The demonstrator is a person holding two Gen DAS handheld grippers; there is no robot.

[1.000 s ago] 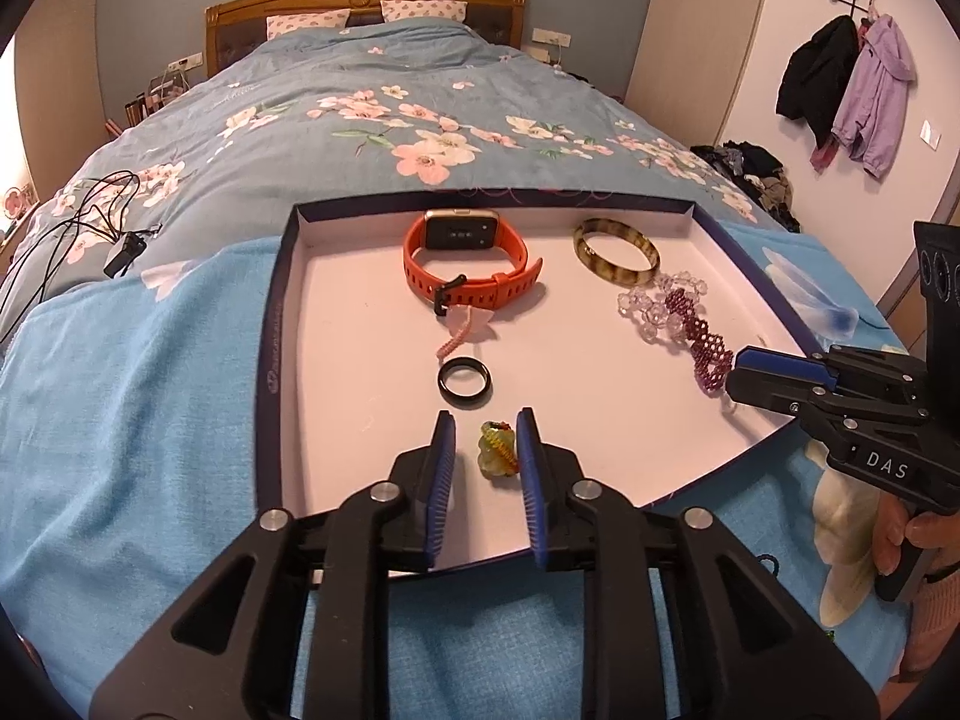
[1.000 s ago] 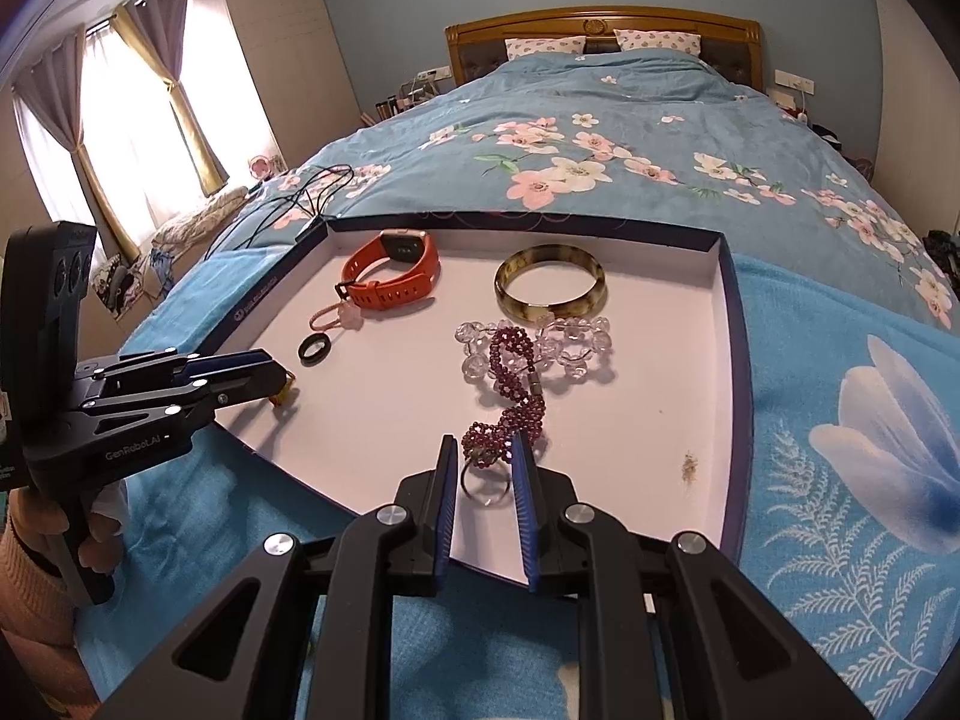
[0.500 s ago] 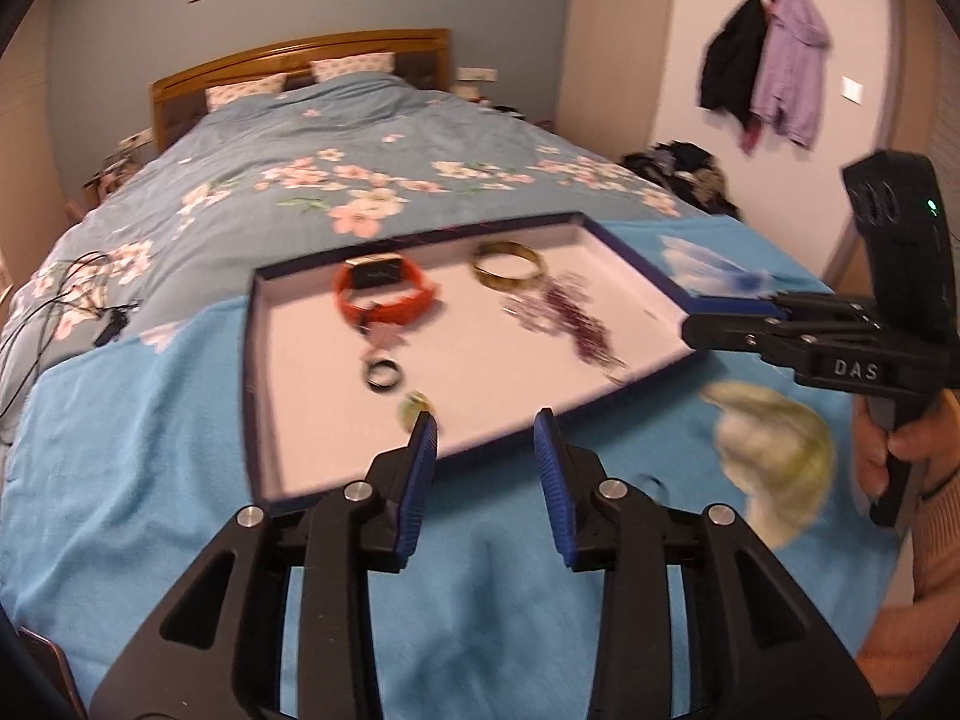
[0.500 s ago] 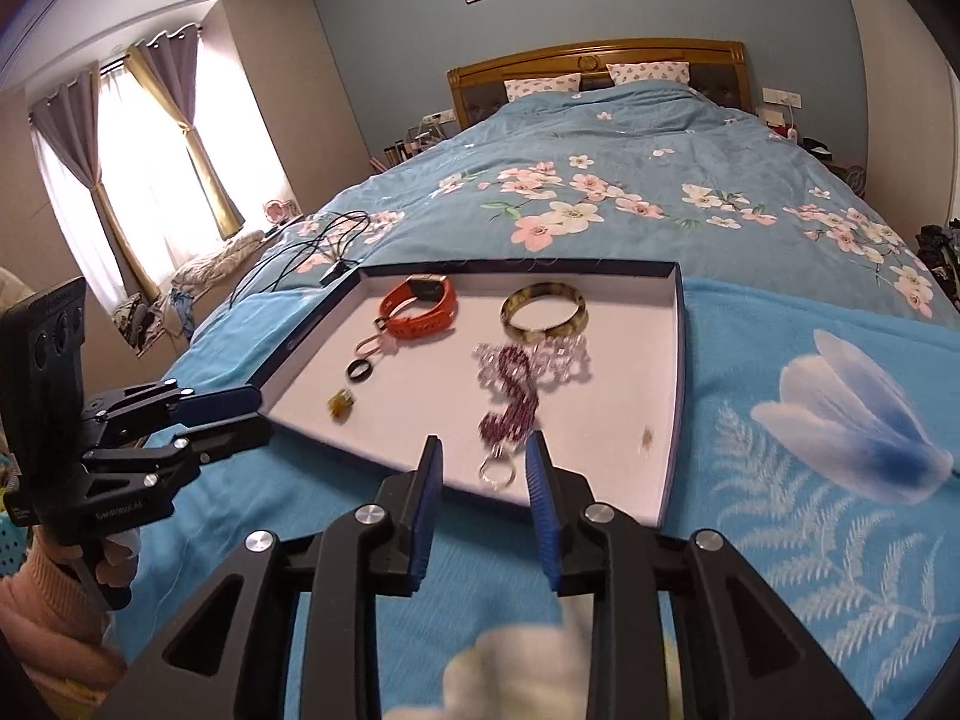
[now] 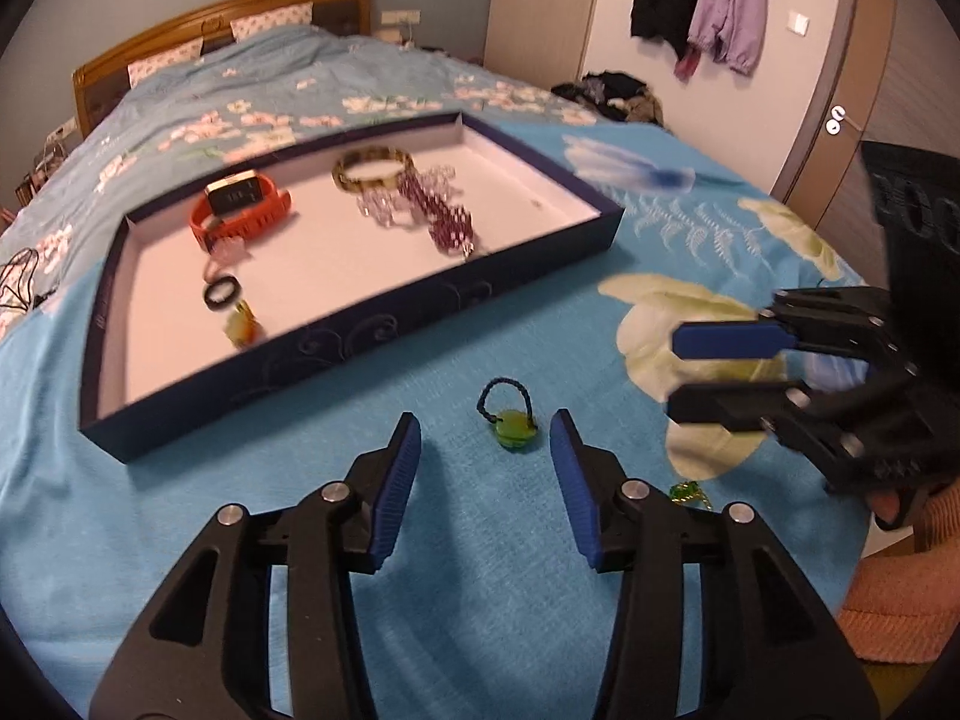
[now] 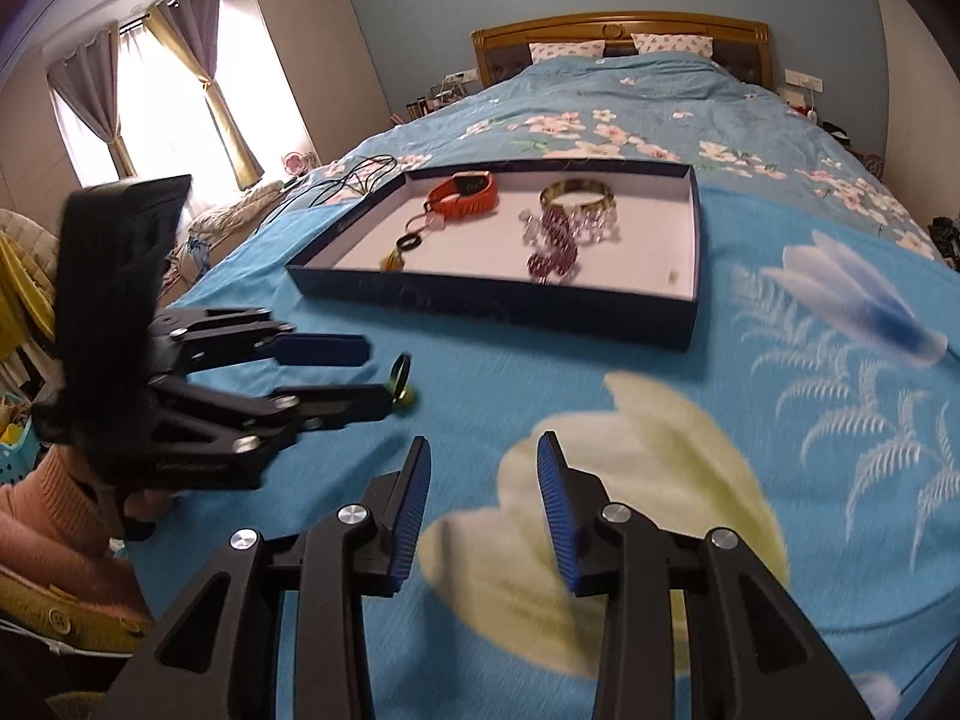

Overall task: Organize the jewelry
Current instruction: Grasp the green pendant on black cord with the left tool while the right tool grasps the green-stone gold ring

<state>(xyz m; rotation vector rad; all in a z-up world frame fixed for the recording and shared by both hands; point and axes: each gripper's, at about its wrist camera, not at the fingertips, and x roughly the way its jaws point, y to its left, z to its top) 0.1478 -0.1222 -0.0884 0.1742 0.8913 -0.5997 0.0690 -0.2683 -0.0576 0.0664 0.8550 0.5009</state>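
While the green pendant (image 5: 512,427) lies on the bed (image 5: 300,540) just off the tray's (image 5: 336,345) near edge, it sits loose between the left tool's (image 5: 485,477) parted, just-opening pads. Beside it, the right tool (image 6: 482,510) gapes likewise, empty.

Soft cloth bedspread (image 5: 480,540), wooden headboard (image 5: 180,18)
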